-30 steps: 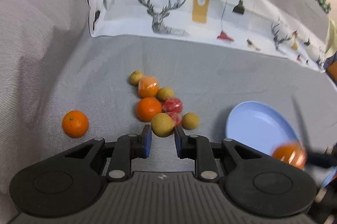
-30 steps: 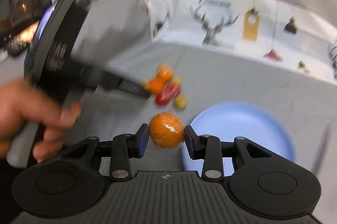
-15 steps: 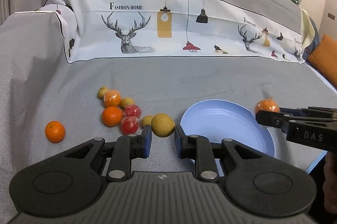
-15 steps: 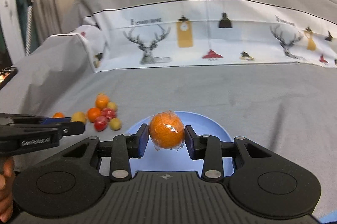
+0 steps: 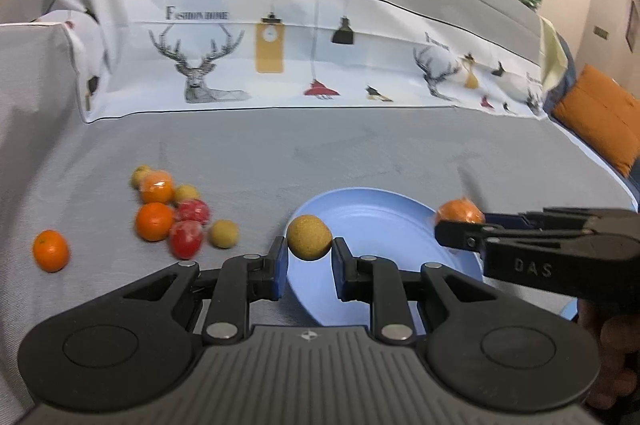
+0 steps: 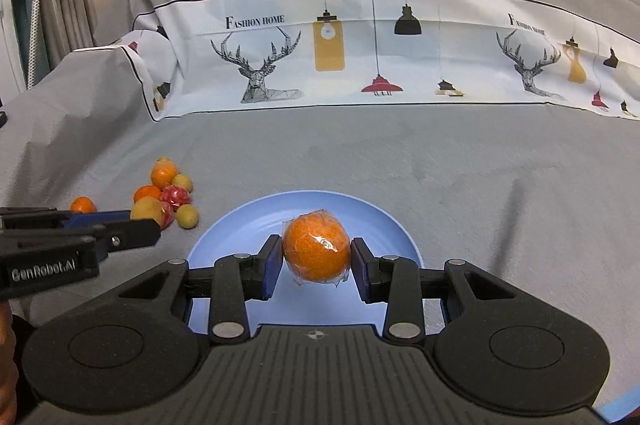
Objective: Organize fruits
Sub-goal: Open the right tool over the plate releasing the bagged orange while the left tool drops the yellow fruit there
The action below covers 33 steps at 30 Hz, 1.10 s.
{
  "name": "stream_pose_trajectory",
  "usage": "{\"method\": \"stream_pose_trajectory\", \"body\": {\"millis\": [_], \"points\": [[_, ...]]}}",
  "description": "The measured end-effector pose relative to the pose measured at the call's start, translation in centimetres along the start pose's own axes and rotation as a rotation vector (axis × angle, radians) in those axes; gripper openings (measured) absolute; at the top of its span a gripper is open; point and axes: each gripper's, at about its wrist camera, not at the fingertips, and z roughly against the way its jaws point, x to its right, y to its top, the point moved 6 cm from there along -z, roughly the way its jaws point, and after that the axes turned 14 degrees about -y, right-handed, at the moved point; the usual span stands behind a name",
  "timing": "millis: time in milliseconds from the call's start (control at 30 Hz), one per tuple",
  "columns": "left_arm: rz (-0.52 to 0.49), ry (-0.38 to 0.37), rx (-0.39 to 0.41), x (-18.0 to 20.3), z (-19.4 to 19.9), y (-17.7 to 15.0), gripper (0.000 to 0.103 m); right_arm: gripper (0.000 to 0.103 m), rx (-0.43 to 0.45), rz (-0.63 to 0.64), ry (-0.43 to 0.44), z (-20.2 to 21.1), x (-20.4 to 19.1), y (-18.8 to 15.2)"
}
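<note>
Half a second on, the left gripper point(image 5: 309, 257) has carried its yellow-brown fruit point(image 5: 309, 237) from beside the loose pile to the near left rim of the blue plate point(image 5: 372, 221), jaws clenched on it. The right gripper point(image 6: 316, 267) has shifted little, its jaws still clamped on a plastic-wrapped orange point(image 6: 316, 251) above the plate's middle.

In the left wrist view, a lone orange point(image 5: 51, 250) lies at 9 o'clock on the grey sofa cover point(image 5: 360, 153), apart from the fruit pile point(image 5: 176, 213) of oranges, red fruits and small yellow ones; the plate sits at 3 o'clock from that pile. The left gripper points forward and slightly down over the plate's edge. The right gripper reaches in from 3 o'clock, its fingers level over the plate's far right rim, a hand point(image 5: 612, 357) partly visible on its handle.
</note>
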Motion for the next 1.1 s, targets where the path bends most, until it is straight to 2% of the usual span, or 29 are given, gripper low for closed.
{"method": "stream_pose_trajectory", "body": {"millis": [467,600,867,900,933,1000,1100], "points": [[-0.052,-0.04,-0.017,1.0,-1.0,-0.6,0.024,0.039,-0.012,-0.008,-0.02,-0.4,0.2,-0.2],[-0.076,-0.046,-0.03,1.6,-1.3,-0.7,0.02,0.039,-0.011,0.0,-0.022,-0.4,0.0,-0.2],[-0.059,-0.048,-0.037,1.3,-1.6,-0.8,0.02,0.039,-0.023,0.003,-0.033,-0.6,0.2,-0.3],[-0.058,-0.048,-0.037,1.2,-1.6,-0.8,0.02,0.041,-0.027,0.005,-0.039,-0.7,0.2,-0.3],[-0.057,-0.048,-0.037,1.2,-1.6,-0.8,0.021,0.05,-0.032,0.008,-0.043,-0.8,0.2,-0.4],[-0.057,-0.048,-0.038,1.2,-1.7,-0.7,0.021,0.057,-0.03,0.01,-0.052,-0.7,0.2,-0.4],[-0.055,-0.049,-0.036,1.1,-1.7,-0.7,0.021,0.057,-0.026,0.01,-0.052,-0.7,0.2,-0.4]]}}
